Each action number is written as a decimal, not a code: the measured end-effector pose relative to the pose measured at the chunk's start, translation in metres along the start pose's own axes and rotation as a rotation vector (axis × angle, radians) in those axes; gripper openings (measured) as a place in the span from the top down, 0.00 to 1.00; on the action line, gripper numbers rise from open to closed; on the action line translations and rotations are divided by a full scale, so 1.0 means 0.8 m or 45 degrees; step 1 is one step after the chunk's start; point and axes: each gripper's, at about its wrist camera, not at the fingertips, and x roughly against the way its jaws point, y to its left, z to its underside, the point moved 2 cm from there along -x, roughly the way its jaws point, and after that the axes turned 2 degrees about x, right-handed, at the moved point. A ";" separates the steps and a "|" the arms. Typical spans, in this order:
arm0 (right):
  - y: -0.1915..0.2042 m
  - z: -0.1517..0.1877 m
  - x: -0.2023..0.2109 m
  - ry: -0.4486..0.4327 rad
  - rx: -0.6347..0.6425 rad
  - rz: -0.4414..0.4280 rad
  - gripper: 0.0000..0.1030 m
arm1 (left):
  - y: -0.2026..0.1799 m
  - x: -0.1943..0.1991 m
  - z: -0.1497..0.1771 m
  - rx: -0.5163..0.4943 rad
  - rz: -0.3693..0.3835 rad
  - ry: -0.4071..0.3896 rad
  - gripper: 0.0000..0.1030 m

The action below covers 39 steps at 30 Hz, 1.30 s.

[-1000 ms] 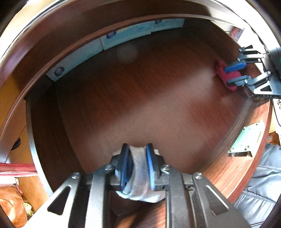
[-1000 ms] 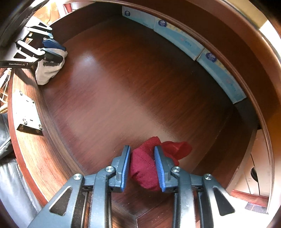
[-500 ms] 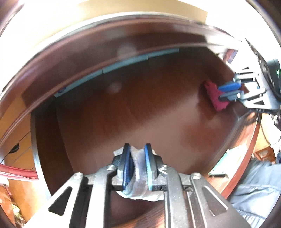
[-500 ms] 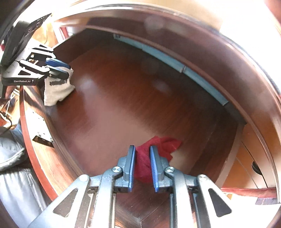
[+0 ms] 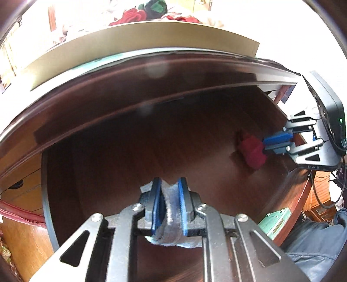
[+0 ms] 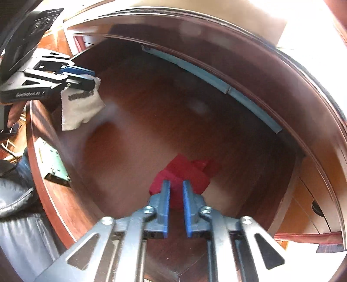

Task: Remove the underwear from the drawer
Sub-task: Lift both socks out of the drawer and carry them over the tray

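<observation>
A white pair of underwear (image 5: 171, 208) with a dark printed waistband is pinched between the blue pads of my left gripper (image 5: 169, 180), which is shut on it. In the right wrist view this white garment (image 6: 80, 108) hangs from the left gripper (image 6: 91, 79) above the drawer's left side. A red pair of underwear (image 6: 186, 171) sits between the pads of my right gripper (image 6: 174, 183). Those jaws are opening slightly, but the cloth is still pinched. From the left wrist view the red garment (image 5: 251, 151) dangles off the right gripper (image 5: 265, 144) over the drawer floor (image 5: 130, 141).
The open drawer is dark red wood, with a pale blue strip (image 6: 216, 80) along its back wall. A green lock plate (image 6: 52, 162) is set into the front rim. A tan board (image 5: 130, 36) and a pile of clothes (image 5: 141, 13) lie on top above. A person's dark clothing (image 5: 314, 249) is beside the drawer.
Both grippers have risen with their garments. The right jaws closed tighter on the red cloth, and both views tilted up so the cabinet top shows.
</observation>
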 end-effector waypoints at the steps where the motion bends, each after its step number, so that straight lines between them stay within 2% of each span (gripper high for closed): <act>1: 0.000 -0.002 -0.001 0.003 -0.005 0.008 0.49 | 0.000 0.000 0.000 -0.003 -0.001 0.003 0.87; 2: 0.001 -0.006 -0.002 0.002 -0.009 0.013 0.37 | 0.000 -0.002 0.000 -0.002 0.001 0.005 0.87; 3: 0.003 -0.008 -0.001 -0.001 -0.006 0.011 0.35 | 0.001 -0.003 -0.001 -0.001 0.005 0.009 0.87; 13: 0.002 -0.038 -0.045 0.200 0.020 0.002 0.36 | -0.009 -0.021 -0.006 0.010 0.011 0.008 0.87; 16: 0.004 -0.042 -0.048 0.210 0.034 -0.023 0.56 | -0.007 -0.019 -0.004 0.015 0.017 -0.002 0.87; 17: 0.005 -0.043 -0.049 0.206 0.041 -0.024 0.58 | -0.007 -0.017 -0.003 0.016 0.010 -0.013 0.87; 22: 0.007 -0.048 -0.035 0.089 0.059 -0.010 0.68 | -0.008 -0.005 -0.001 0.027 -0.026 -0.079 0.87; 32: 0.031 -0.023 0.027 -0.166 0.042 0.020 0.70 | -0.015 0.022 0.000 0.035 -0.070 -0.195 0.87; 39: 0.054 -0.025 0.056 -0.327 0.073 0.027 0.70 | -0.016 0.042 0.001 0.025 -0.121 -0.269 0.87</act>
